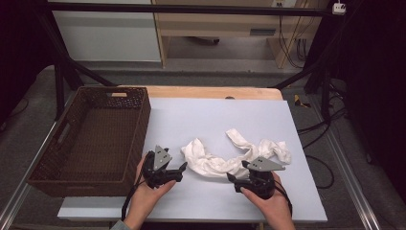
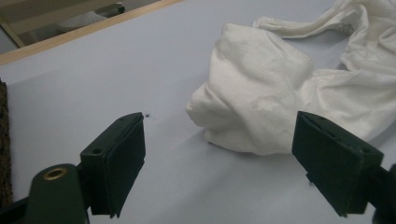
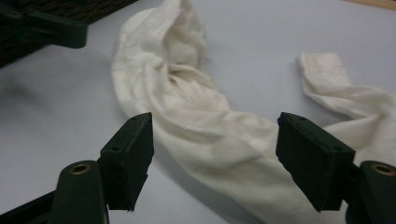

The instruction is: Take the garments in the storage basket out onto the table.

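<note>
White cloth (image 1: 230,155) lies crumpled mid-mat, right of the basket (image 1: 139,127), likely its destination. We hold both grippers low at its near edge, left (image 1: 183,166) and right (image 1: 235,176), jaws open and empty, poised to pinch either end.

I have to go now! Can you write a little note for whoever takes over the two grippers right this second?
Left gripper: open, holding nothing, at the left end of the white cloth.
Right gripper: open, cloth between its jaws, not pinched.
The cloth lies crumpled on the grey mat; the wicker basket stands to its left with nothing in it.
Done: both grippers are lined up.
Left: probably grasp the cloth and handle it, perhaps into the basket.
</note>
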Tool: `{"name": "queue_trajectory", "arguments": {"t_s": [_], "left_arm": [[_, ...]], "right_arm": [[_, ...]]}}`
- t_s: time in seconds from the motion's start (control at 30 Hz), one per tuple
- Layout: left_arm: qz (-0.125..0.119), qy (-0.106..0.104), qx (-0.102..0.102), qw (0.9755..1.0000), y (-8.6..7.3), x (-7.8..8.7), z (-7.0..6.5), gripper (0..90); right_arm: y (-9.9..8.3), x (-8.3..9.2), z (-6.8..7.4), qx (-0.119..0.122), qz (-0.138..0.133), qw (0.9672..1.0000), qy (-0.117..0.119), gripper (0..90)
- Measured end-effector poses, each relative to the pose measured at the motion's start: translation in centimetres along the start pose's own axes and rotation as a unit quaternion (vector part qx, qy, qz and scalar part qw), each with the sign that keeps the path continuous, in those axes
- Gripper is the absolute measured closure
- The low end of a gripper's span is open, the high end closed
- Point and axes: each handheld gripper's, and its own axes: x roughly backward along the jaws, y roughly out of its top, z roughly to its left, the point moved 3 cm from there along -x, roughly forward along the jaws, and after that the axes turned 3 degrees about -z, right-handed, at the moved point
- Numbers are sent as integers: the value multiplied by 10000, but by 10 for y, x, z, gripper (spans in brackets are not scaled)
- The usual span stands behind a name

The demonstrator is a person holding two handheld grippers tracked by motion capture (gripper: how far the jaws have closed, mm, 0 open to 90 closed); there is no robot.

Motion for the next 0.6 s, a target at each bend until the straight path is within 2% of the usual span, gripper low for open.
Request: {"name": "queue_trajectory", "arguments": {"t_s": [0.17, 0.4, 0.43, 0.6], "left_arm": [[-29, 47, 36, 10000, 0, 1, 1, 170], [20, 80, 39, 10000, -2, -2, 2, 171], [38, 80, 59, 9999, -2, -2, 3, 171], [12, 103, 117, 9999, -1, -1, 4, 173]], "right_arm": [[-1, -11, 24, 311, 97, 9990, 313, 262], [-4, -34, 37, 627, 411, 9966, 353, 302], [-4, -36, 38, 730, 438, 9959, 304, 332], [-5, -44, 38, 834, 581, 9944, 280, 525]]}}
